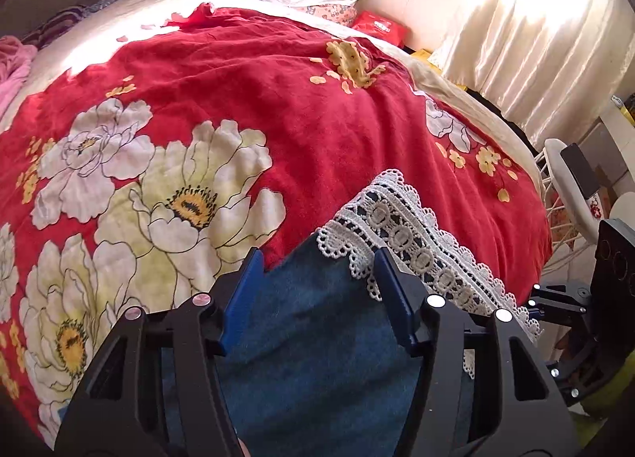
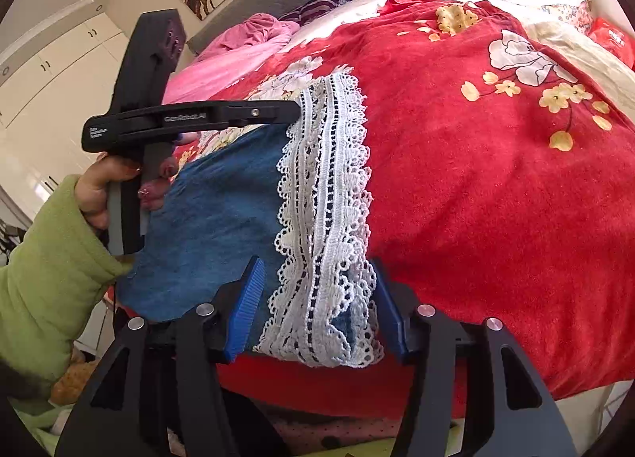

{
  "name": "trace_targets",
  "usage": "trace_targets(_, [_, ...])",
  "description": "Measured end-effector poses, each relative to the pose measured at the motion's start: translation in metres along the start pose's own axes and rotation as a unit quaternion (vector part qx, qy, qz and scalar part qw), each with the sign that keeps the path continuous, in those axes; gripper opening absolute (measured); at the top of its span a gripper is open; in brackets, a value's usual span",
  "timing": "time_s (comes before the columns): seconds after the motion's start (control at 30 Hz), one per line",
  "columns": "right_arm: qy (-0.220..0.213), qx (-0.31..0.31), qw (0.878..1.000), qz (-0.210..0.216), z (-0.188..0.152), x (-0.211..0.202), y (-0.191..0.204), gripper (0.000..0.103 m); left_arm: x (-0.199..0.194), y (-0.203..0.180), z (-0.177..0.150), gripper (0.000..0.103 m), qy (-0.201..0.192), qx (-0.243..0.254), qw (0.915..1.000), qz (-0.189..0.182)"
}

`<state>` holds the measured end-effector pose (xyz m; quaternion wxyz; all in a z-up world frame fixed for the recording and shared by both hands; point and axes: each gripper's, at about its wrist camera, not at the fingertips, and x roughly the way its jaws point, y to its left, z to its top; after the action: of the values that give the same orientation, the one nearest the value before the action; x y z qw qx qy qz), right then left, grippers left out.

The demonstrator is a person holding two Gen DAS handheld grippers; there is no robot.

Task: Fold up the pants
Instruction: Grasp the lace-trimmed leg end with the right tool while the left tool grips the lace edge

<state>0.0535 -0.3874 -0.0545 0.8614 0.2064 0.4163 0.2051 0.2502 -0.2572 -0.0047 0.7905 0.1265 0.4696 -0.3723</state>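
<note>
The pants (image 2: 222,219), blue with a lace hem (image 2: 325,219), lie on the bed (image 2: 496,199); my left fingers (image 1: 254,278) and right fingers (image 2: 250,290) stand apart over them, gripping nothing.

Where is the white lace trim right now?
The white lace trim edges the blue denim pants on the red floral blanket, at the bed's near edge, between both views' fingers.

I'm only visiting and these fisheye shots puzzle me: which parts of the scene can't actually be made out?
- Blue denim pants with white lace hem: the waist end is cut off at the bottom of the left wrist view, behind the left gripper.
- Left gripper's fingertips, right wrist view: hidden behind the lace.
- Right gripper: whether its blue pads press the fabric is unclear.
- Red floral blanket: overexposed near the window.
</note>
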Motion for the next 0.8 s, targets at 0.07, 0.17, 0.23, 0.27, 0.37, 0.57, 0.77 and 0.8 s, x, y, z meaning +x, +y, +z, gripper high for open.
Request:
trace_targets(0.07, [0.001, -0.007, 1.000, 0.004, 0.001, 0.003, 0.000, 0.052, 0.009, -0.001, 0.002, 0.046, 0.007, 0.009, 0.9997, -0.022])
trace_targets(0.17, [0.005, -0.010, 1.000, 0.017, 0.001, 0.011, -0.006, 0.052, 0.020, -0.001, 0.005, 0.046, 0.016, 0.011, 0.9988, -0.044])
trace_targets(0.23, [-0.003, -0.007, 0.999, 0.033, 0.001, 0.016, -0.012, 0.051, 0.026, -0.001, 0.004, 0.046, 0.018, 0.013, 0.9983, -0.053])
trace_targets(0.27, [-0.005, -0.004, 0.999, 0.036, 0.002, 0.018, -0.014, 0.051, 0.027, 0.000, 0.005, 0.046, 0.017, 0.009, 0.9980, -0.060])
trace_targets(0.37, [-0.008, -0.001, 0.999, 0.040, 0.004, 0.017, -0.011, 0.050, 0.028, 0.002, 0.003, 0.046, 0.012, -0.001, 0.9970, -0.077])
trace_targets(0.57, [0.006, -0.016, 0.999, 0.040, 0.005, 0.012, 0.003, 0.033, 0.024, -0.010, -0.006, 0.034, 0.010, 0.016, 0.9973, -0.071])
trace_targets(0.77, [0.018, -0.033, 0.999, 0.026, 0.013, 0.013, 0.011, 0.021, 0.017, 0.003, -0.009, 0.015, -0.018, -0.032, 0.9968, -0.071])
trace_targets(0.8, [0.016, -0.040, 0.999, 0.028, 0.015, 0.010, 0.015, 0.018, 0.014, 0.004, -0.010, 0.013, -0.023, -0.034, 0.9962, -0.077])
